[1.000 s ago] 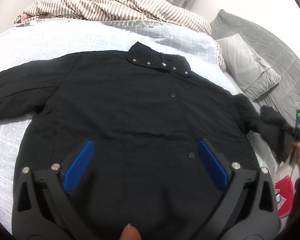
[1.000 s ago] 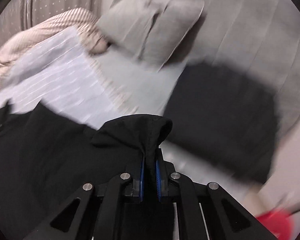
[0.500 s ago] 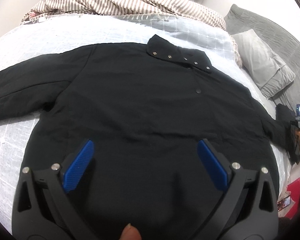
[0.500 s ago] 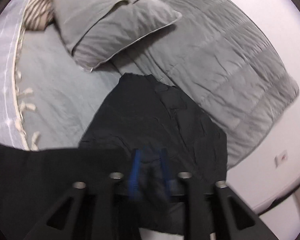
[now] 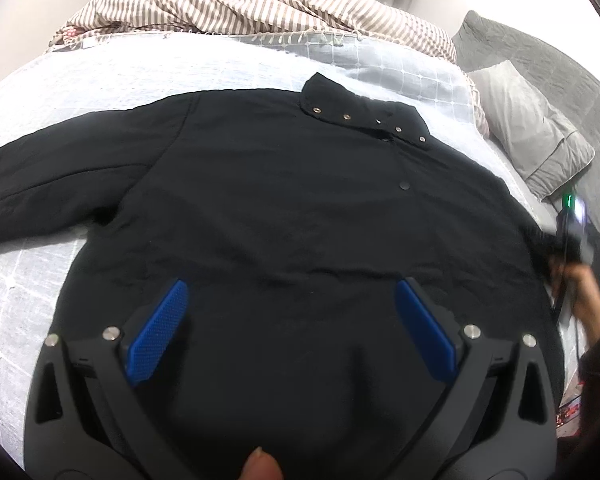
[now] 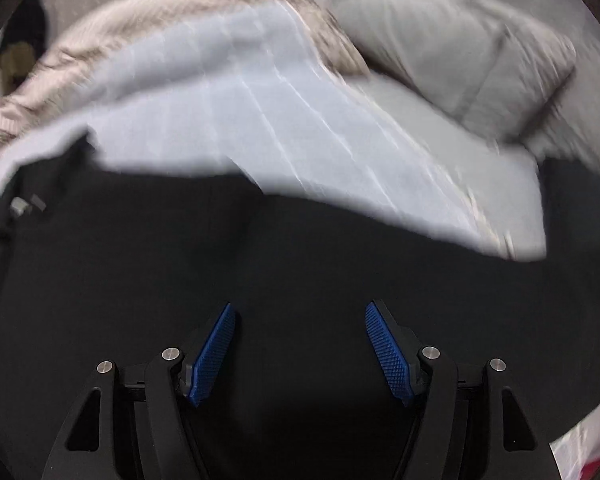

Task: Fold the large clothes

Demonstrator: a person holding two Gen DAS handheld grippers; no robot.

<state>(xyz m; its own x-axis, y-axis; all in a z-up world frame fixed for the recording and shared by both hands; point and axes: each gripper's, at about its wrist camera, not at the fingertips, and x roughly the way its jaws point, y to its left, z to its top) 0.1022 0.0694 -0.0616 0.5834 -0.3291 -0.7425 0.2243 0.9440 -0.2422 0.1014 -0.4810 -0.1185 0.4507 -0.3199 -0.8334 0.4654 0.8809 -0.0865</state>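
Observation:
A large black jacket [image 5: 300, 208] lies spread flat, front up, on a pale blue checked bedspread [image 5: 140, 80]. Its snap collar [image 5: 364, 116] points to the far side and its left sleeve [image 5: 52, 184] stretches out to the left. My left gripper [image 5: 292, 296] is open and empty, hovering over the jacket's lower body. My right gripper [image 6: 300, 320] is open and empty over the jacket [image 6: 260, 280] near its right side; that view is blurred. The right gripper body and a hand show at the right edge of the left wrist view [image 5: 572, 240].
A brown-striped duvet [image 5: 260, 8] is bunched at the far side of the bed. A grey pillow [image 5: 532, 136] and grey quilt [image 5: 580, 64] lie to the right. Another dark garment [image 6: 580, 200] lies at the right in the right wrist view.
My right gripper was shut on the jacket's right sleeve end; it has let go, opened and swung back over the jacket. My left gripper has stayed open and barely moved.

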